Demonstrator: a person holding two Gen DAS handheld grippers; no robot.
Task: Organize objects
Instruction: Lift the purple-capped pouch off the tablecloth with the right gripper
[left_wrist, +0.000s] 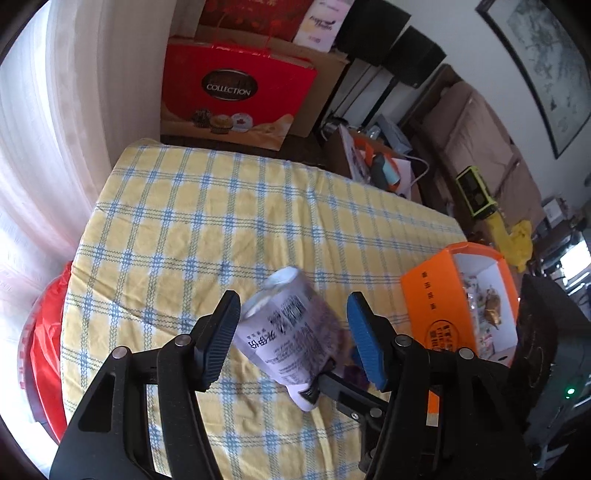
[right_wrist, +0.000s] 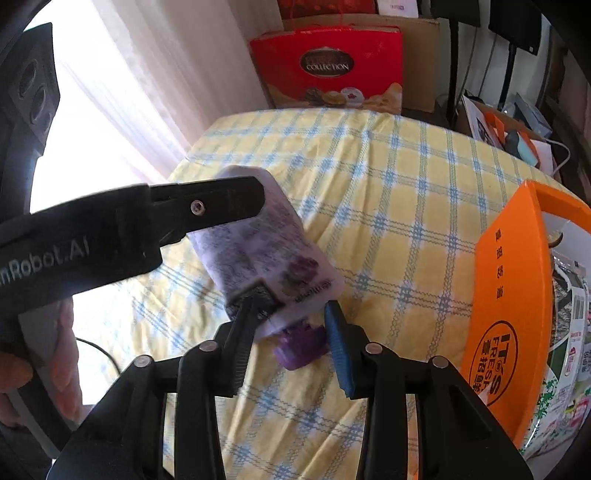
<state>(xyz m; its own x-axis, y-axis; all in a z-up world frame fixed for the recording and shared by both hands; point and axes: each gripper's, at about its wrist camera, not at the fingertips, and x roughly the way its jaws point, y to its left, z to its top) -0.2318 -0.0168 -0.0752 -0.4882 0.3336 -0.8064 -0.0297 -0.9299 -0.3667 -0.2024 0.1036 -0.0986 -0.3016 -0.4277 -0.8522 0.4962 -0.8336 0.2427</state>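
A pale purple drink pouch with printed text and a purple cap hangs tilted above the yellow checked tablecloth. My left gripper stands open around its body, jaws wide apart. In the right wrist view the left gripper's black finger lies against the pouch. My right gripper is closed on the pouch's cap end. An open orange box holding packets sits at the right, also in the right wrist view.
A red "Collection" gift bag and cardboard boxes stand beyond the table's far edge. A white curtain hangs at the left. Clutter and a green device lie on the floor at the right. A red bag sits below the table's left edge.
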